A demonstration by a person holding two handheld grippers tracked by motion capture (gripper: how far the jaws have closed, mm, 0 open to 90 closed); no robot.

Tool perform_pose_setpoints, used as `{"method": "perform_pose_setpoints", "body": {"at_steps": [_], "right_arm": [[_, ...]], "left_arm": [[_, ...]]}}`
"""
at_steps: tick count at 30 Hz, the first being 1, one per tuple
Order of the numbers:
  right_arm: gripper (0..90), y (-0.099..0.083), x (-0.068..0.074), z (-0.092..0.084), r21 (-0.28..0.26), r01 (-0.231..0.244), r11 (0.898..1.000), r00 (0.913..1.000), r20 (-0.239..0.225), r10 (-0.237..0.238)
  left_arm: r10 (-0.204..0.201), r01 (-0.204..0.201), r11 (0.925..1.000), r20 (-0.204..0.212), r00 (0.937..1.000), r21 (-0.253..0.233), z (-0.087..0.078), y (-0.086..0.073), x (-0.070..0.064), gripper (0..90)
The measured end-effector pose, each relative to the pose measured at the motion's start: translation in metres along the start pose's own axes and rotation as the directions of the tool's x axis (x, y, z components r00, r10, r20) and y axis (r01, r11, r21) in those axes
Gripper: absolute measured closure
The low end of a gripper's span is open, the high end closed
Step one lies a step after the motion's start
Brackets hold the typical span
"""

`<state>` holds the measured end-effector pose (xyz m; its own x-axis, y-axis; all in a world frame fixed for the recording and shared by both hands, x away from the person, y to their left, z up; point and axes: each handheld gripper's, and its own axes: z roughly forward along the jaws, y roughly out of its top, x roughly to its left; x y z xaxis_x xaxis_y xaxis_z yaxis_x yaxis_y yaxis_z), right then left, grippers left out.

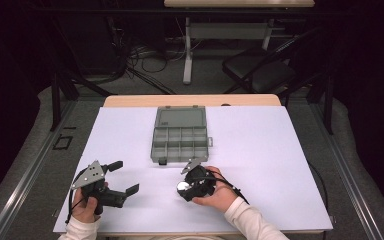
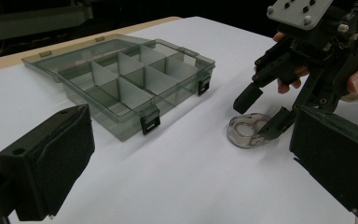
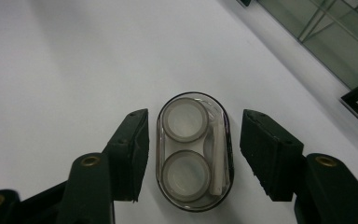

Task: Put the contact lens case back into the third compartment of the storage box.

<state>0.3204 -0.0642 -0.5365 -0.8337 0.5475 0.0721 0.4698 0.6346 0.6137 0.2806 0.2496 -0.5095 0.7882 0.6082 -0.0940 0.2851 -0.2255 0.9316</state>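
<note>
High view: above table's (image 1: 260, 150) near edge, facing 12 o'clock, downward, far. Left gripper view: low, facing 2 o'clock toward box (image 2: 121, 79). Right gripper view: straight down, very close (case (image 3: 195, 151) shared by all).

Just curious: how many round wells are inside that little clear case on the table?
2: inside the clear case, one round well sits farther from the camera, the other nearer.

- I find no text, label, brand, number or sign that I can read on anything here.
- The clear oval case (image 3: 195, 150) between my right gripper's jaws carries no lettering.
- The grey compartment box (image 2: 126, 79) ahead of my left jaws shows none either.
</note>
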Motion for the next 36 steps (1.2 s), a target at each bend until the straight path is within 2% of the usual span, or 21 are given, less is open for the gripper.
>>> {"method": "perform_pose_setpoints", "body": {"at_steps": [12,26,32,36], "right_arm": [[42.1,-0.001,-0.002,0.007,0.054,0.015,0.998,0.9998,-0.016,-0.014],[43.0,0.005,-0.002,0.007,0.124,0.003,0.992,1.0000,-0.008,-0.002],[43.0,0.009,0.000,0.009,0.157,0.038,0.987,0.9992,-0.017,-0.036],[43.4,0.010,0.001,0.012,0.166,0.044,0.985,0.9990,-0.014,-0.042]], "left_arm": [[-0.001,0.001,1.0000,0.001,1.0000,0.000,0.000,0.000,0.000,0.3],[-0.002,0.002,1.0000,0.003,1.0000,0.003,0.000,0.000,0.000,0.3],[-0.001,0.001,1.0000,0.007,1.0000,0.004,0.000,0.000,0.000,0.3],[-0.001,0.001,1.0000,0.004,1.0000,0.004,0.001,0.000,0.000,0.3]]}}
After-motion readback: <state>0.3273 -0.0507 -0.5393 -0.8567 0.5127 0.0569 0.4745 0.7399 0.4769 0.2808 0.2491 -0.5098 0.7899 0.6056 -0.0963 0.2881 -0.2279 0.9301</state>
